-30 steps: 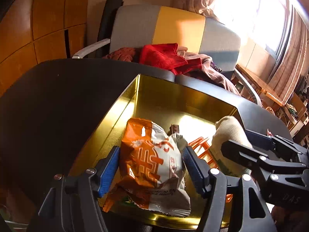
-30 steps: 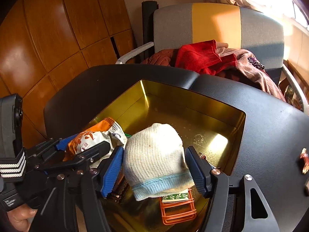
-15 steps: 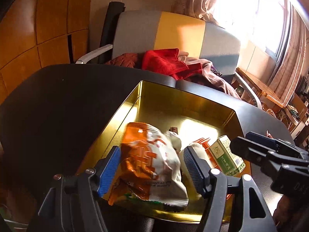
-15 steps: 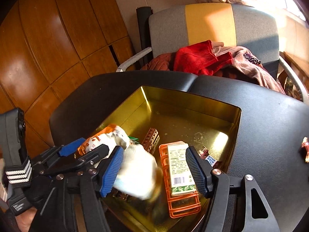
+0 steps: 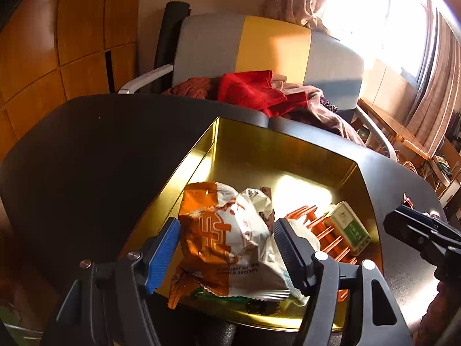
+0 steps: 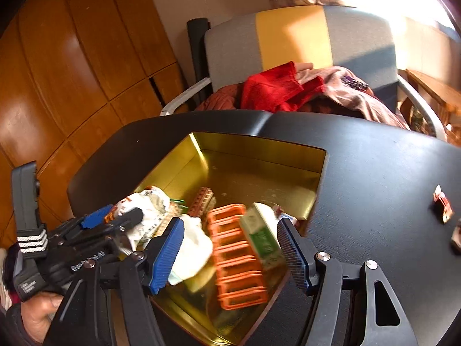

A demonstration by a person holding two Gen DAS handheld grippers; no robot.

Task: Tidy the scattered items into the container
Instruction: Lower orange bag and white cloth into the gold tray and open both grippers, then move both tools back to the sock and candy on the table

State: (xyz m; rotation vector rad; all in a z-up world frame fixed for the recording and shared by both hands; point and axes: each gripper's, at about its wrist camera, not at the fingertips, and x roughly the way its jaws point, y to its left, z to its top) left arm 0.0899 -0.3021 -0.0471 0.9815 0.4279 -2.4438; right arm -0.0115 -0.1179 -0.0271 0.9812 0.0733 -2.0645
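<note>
Left gripper (image 5: 226,249) spread w/ snack bag (image 5: 227,242) between pads, lower centre; right gripper (image 6: 230,249) spread, empty, above gold tin (image 6: 259,147).

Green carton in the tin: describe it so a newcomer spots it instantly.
Find the gold tin sunk in the black table. Along its right side lies an orange plastic rack. The green carton leans on that rack, the only boxy green-and-white item there.
</note>
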